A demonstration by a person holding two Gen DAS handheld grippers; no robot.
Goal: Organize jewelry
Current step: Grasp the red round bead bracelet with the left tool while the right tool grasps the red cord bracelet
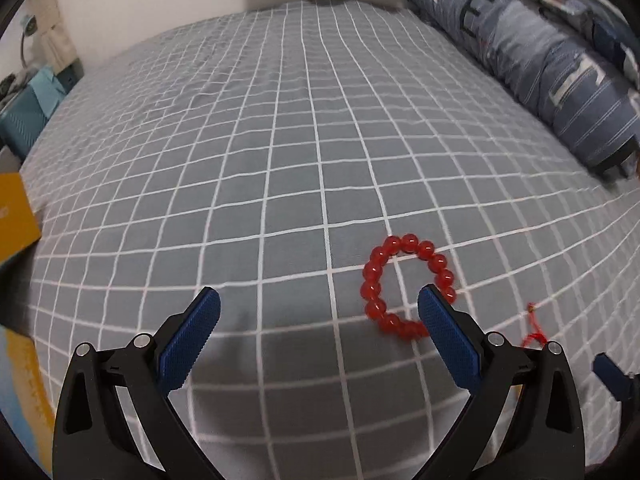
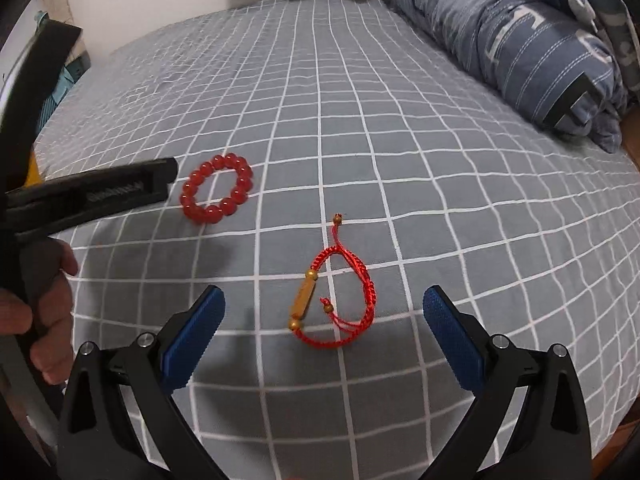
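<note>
A: Left gripper [image 1: 319, 305] — fingers standing wide apart, gripping nothing. Bead bracelet [image 1: 404, 285] is lying flat on the bed [image 1: 280, 160], at about 1 o'clock from the gripper's middle. Right pad [image 1: 448, 340] is overlapping the ring's near right arc in view; contact, cannot tell.

B: Right gripper [image 2: 324, 304] — fingers also spread wide, nothing between the pads. Cord bracelet [image 2: 336, 300] is lying on the sheet between the two fingers, clear of both. Its gold tube is sitting on the loop's left side, a loose end trailing toward 12 o'clock.

A: From your view, where are the beads sitting?

B: At 10 o'clock from the cord bracelet, apart from it. Your gripper's dark finger is reaching in from 9 o'clock, tip just beside the beads. Left hand [image 2: 44, 312] is showing at the frame's left edge.

A: Folded quilt [image 1: 540, 64] is lying along the bed's far right, around 2 o'clock.
</note>
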